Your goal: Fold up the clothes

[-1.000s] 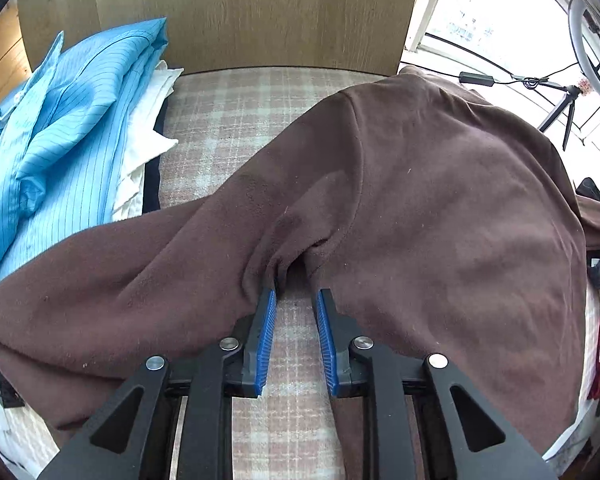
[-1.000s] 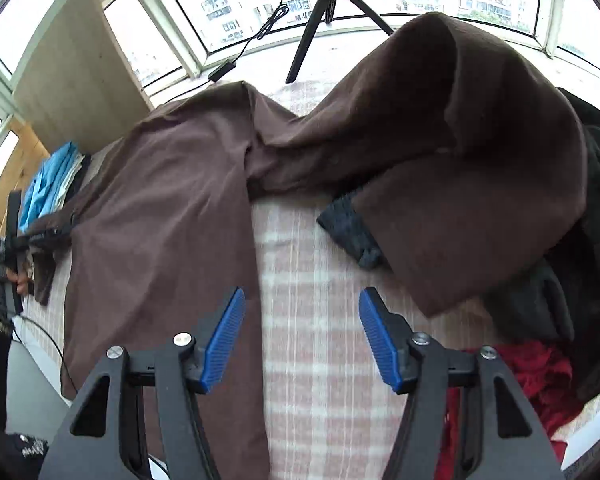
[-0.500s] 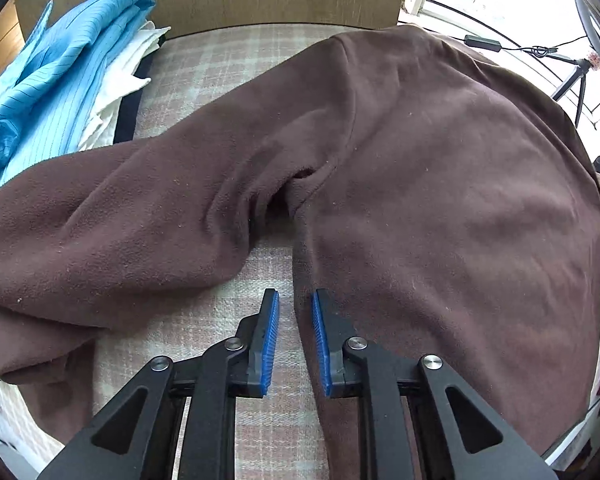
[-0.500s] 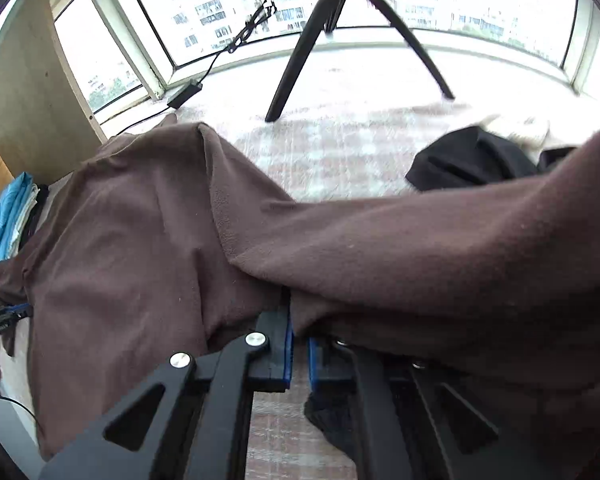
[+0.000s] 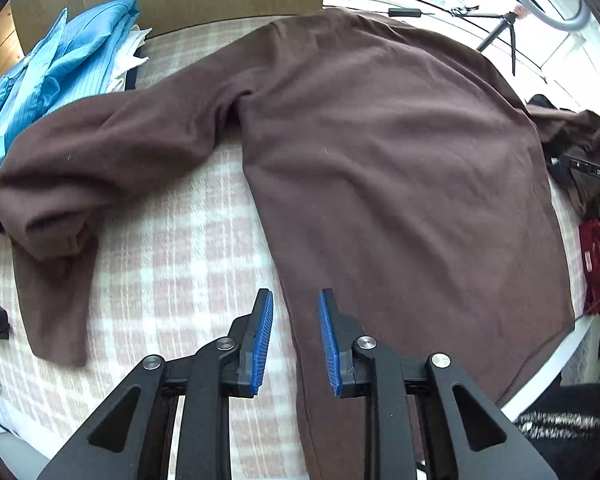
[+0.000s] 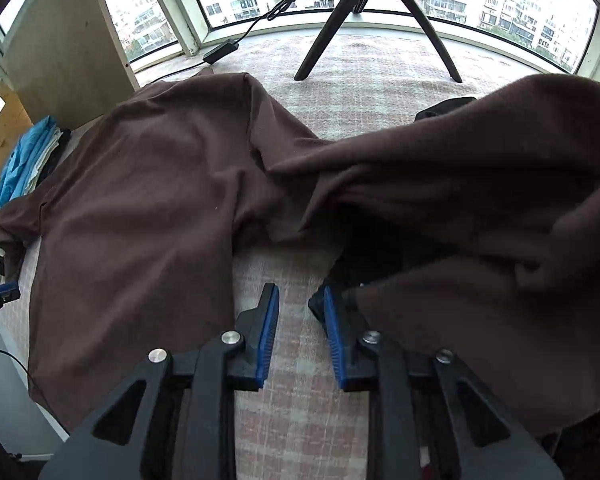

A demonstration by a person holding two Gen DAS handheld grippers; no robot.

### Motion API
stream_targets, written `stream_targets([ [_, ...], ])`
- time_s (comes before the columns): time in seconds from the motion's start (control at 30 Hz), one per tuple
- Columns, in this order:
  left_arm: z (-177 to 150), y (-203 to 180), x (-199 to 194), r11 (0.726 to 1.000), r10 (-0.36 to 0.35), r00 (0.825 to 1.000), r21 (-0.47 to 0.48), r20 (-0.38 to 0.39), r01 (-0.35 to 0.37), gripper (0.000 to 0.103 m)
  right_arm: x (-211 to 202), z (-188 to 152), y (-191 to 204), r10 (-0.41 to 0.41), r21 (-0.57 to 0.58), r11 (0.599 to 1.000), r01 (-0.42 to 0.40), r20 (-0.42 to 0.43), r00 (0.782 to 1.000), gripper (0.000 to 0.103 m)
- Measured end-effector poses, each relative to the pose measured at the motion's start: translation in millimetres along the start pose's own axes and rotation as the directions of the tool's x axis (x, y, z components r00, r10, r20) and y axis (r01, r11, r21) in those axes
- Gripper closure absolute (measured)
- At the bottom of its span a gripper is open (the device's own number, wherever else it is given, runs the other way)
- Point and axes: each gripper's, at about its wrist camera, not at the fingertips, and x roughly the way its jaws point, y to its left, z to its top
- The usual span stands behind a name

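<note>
- The brown top (image 5: 380,152) looks soft and thick, like fleece. I judge it is light, limp and not slippery, so it will sag and drag when it is lifted at 1 point only.
- It is not fragile. The pads can pinch it firmly, but a thin pinch may slip out, so a fold of cloth is better than a single layer.
- Good places to take hold, in my view: the hem corners, the cuff of the sleeve (image 5: 56,280), or the shoulder seam. A sleeve lifted at the cuff should fold over the body easily.
- The top lies spread on the bed (image 5: 172,248), which has a pink and white check cover. Its body reaches from the far edge to the near edge.
- 1 sleeve runs toward the left edge of the bed and bends down there; it touches the stack of folded blue and white clothes (image 5: 60,68) at the far left corner.
- The other sleeve (image 6: 480,208) is bunched and raised at the right side, with a dark garment under it.
- The left gripper (image 5: 296,336) is opening, with nothing pinched; the side edge of the body lies below its gap.
- The right gripper (image 6: 300,332) is also opening, with only bed cover seen between the pads. The sleeve drapes over its right finger, not held.
</note>
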Motion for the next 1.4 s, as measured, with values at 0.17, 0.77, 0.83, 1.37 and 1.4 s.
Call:
stream_targets([
  [0.17, -69, 2, -21, 1.000, -0.008, 0.999, -0.030, -0.039, 0.007, 0.080, -40, -75, 10, 0.055, -0.008, 0.998, -0.056, -0.074, 0.996, 0.080],
  [0.77, -130, -27, 12, 0.998, -0.051, 0.999, -0.039, -0.012, 0.051, 0.099, -26, -210, 72, 0.007, -0.142, 0.989, -0.037, -0.200, 0.980, 0.061],
  [0.83, -132, -25, 7, 0.997, -0.059, 0.998, -0.056, 0.013, 0.060, 0.100, -26, -214, 76, 0.004, -0.170, 0.985, -0.037, -0.190, 0.982, 0.061],
  [1.37, -124, -21, -60, 0.995, -0.030, 0.986, -0.092, 0.162, 0.045, 0.100, -110, -195, 92, 0.186, -0.149, 0.971, -0.185, -0.008, 0.982, 0.095],
  [1.4, -123, -20, -61, 0.995, -0.012, 0.986, -0.096, 0.164, 0.028, 0.100, -122, -191, 95, 0.204, -0.138, 0.970, -0.200, 0.015, 0.979, 0.095],
])
